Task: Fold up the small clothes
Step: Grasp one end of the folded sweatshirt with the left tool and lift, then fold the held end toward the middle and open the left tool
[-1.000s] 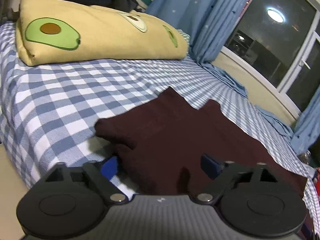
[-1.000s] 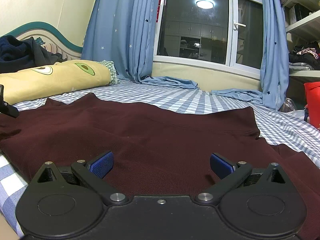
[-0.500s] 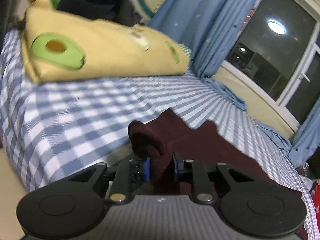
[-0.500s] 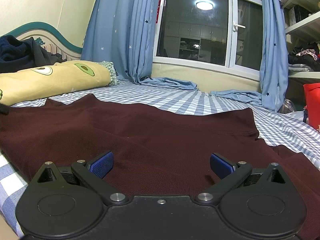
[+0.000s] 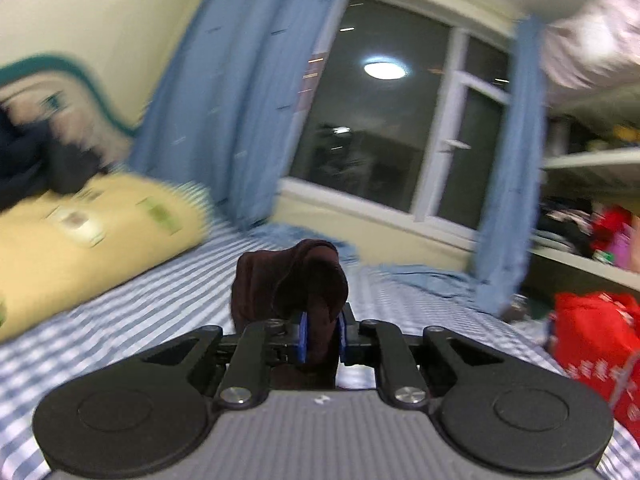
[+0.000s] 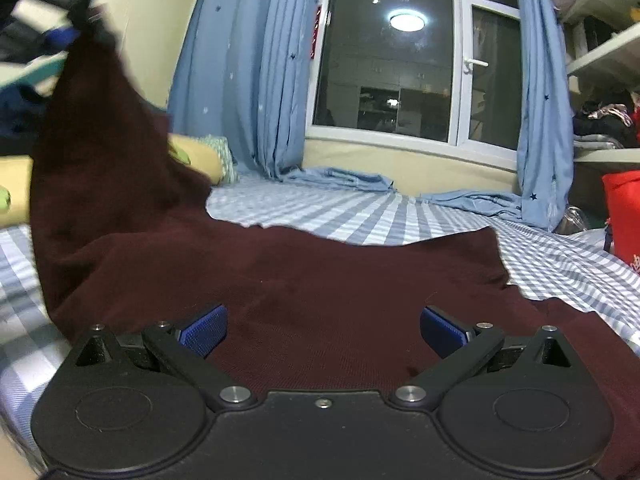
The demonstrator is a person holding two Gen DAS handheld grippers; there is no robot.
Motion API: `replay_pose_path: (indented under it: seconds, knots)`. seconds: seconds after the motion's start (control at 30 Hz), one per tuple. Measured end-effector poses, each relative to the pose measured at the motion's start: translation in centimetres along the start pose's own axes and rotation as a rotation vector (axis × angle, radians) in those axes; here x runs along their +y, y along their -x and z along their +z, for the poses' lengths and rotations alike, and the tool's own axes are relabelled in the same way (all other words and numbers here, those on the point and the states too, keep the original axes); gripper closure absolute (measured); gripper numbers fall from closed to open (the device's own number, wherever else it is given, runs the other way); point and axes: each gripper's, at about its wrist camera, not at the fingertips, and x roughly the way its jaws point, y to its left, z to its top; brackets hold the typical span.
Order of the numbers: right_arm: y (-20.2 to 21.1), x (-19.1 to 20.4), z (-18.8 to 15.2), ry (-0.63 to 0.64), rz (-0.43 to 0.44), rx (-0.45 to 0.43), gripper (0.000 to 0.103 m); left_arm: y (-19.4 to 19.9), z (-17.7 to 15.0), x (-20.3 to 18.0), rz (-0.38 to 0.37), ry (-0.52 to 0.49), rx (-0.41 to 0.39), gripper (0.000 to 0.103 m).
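Left tongs (image 5: pixel 320 336) pinch maroon garment (image 6: pixel 320 300), bunched fabric hiding pads.

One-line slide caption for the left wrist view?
Left gripper, jaws just closing onto a bunched corner of the maroon garment, lifts it above the blue checked bedsheet.

Indoor night lighting on my feeds: round ceiling lamp (image 6: pixel 407 22) reflected as a glare spot in the dark window (image 6: pixel 384 60), room evenly lit and a bit warm. Left wrist view is heavily motion-smeared; pillow (image 5: pixel 92 232), curtain (image 5: pixel 224 112) and shelves are streaked, only the near gripper body is sharp. Right wrist view is crisp except its blurred upper-left corner. Fisheye bends the edges, with dark corners.
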Motion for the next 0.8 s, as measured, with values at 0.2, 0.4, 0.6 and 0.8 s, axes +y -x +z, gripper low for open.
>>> replay_pose_path:
  seconds: [0.2,0.4,0.6,0.8]
  knots:
    - [2.9,-2.6,-0.4,0.077,-0.097,-0.012,0.000,-1.7,-1.3,-7.6,-0.145,-0.126,0.050,0.090]
    - [4.8,-5.3,-1.9,0.179,-0.185,0.029,0.000,-4.6,-5.9,-11.3,-0.261,-0.132,0.235,0.090]
    - [6.4,-8.0,-3.5,0.175,-0.191,0.053,0.000,-5.8,-9.8,-11.2,-0.275,-0.165,0.354,0.090]
    - [6.7,-8.8,-4.0,0.164,-0.184,0.062,0.000,-4.6,-10.6,-10.5,-0.283,-0.194,0.372,0.088]
